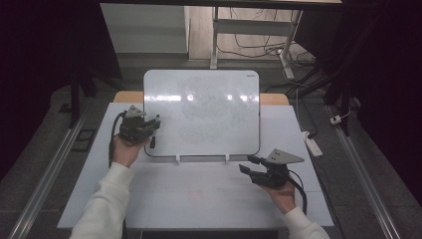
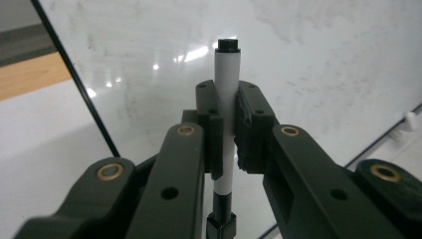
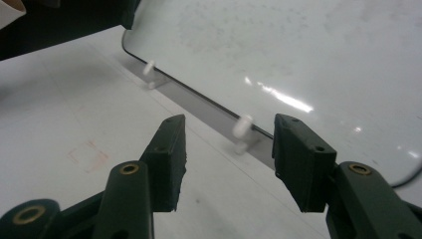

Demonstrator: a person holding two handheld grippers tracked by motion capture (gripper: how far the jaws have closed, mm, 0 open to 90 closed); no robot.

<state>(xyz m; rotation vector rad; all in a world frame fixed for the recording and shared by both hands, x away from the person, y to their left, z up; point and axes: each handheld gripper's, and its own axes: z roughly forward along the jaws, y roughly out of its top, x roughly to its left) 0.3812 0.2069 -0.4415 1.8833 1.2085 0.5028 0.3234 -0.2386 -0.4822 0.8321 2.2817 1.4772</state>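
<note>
A white rectangular table (image 1: 199,194) carries a glossy white dry-erase board with rounded corners (image 1: 201,112), propped at a tilt on two small white plastic pegs (image 3: 242,130), likely so its face meets the person for writing. At the board's left edge, the left gripper (image 2: 228,127) has its jaws clamped on a slim white marker with a black end (image 2: 227,89), pointed at the board. The right gripper (image 3: 226,159) hovers before the lower right edge, jaws parted halfway and empty.

The left hand-held gripper (image 2: 228,130) clamps a white marker (image 2: 227,94) upright before the whiteboard (image 2: 323,64).
</note>
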